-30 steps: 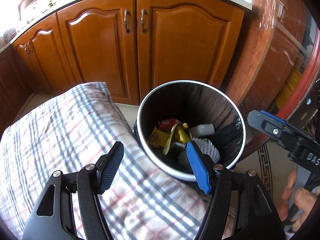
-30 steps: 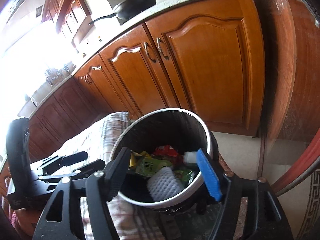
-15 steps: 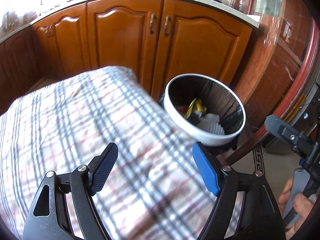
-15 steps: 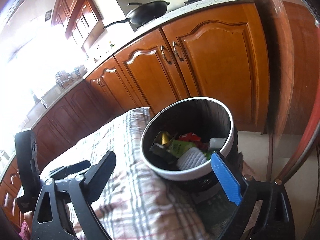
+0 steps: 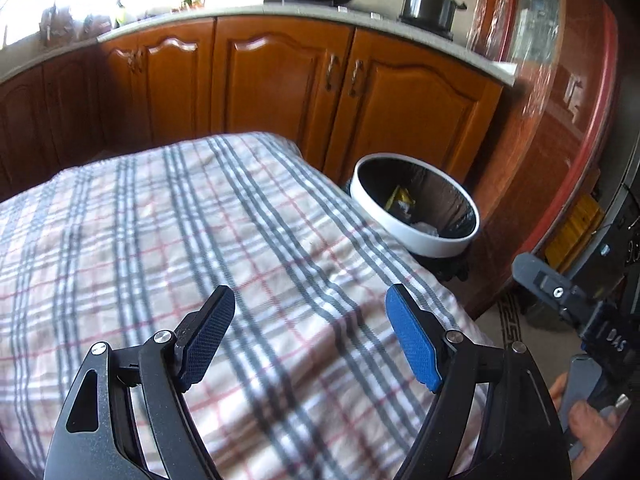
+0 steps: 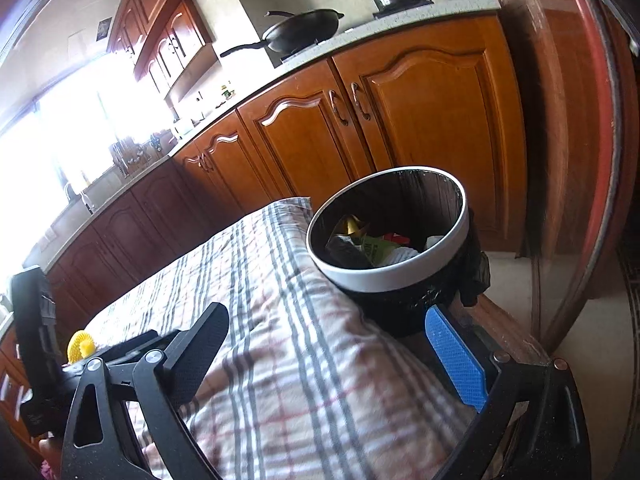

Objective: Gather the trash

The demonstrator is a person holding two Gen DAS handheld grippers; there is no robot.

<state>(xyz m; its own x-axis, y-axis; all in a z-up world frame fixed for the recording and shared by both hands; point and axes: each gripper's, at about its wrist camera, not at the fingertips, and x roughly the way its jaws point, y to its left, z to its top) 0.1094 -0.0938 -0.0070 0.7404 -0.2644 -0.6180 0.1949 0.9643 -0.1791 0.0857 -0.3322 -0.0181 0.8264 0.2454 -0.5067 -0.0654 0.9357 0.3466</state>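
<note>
Plaid cloth (image 5: 168,248): covers the table; bare of litter ahead of the left gripper.
Bin (image 6: 388,276): white-rimmed, off the table's far right corner, placed for easy drops; wrappers inside.
Left gripper (image 5: 308,334): fingers spread, empty, over the cloth.
Right gripper (image 6: 332,360): fingers apart, empty, facing the bin.
Yellow piece (image 6: 81,349): near the left edge, likely remaining trash.

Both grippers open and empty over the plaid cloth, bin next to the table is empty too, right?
Not quite: the bin is not empty. The right wrist view shows wrappers and other trash inside it. The left gripper and right gripper are indeed open and empty over the plaid cloth.
</note>
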